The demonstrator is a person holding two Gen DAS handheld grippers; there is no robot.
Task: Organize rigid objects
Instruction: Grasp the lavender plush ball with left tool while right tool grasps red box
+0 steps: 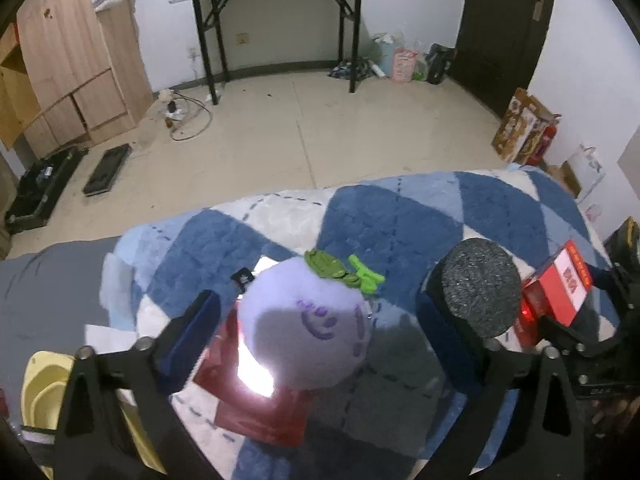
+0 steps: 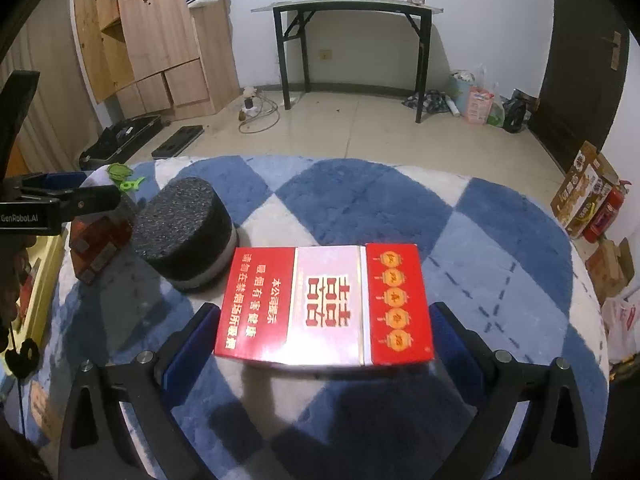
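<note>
Nearest, the right gripper (image 2: 324, 336) hangs over the blue and white diamond rug (image 2: 360, 200) with its jaws spread wide, one blue pad on each side of the red and white carton (image 2: 324, 304), neither pad pressing on it. That carton lies flat, its long axis running left to right across the right wrist view, and its printing is turned sideways: a large double-happiness character in red on the white middle band, white Chinese health-warning lines on the left red panel, and a column of gold lanterns on the right panel. Bare rug lies past its far and right edges, out to the rug's border. Just beside its left far corner sits the dark foam drum (image 2: 184, 232), upright on a paler base. Left of that stands a dark red box (image 2: 100, 240), and the left gripper (image 1: 316, 316) reaches in there, its side reading "GenRobot.AI". From the left wrist view its jaws are open around a pale purple plush ball (image 1: 308, 324) with a green leaf top (image 1: 330, 266) pointing away; the pads sit apart from the plush, which rests on a shiny red box (image 1: 256, 400). Beyond the rug, tiled floor (image 2: 360, 128) lies mostly open up to a black folding table (image 2: 352, 12) against the wall.
</note>
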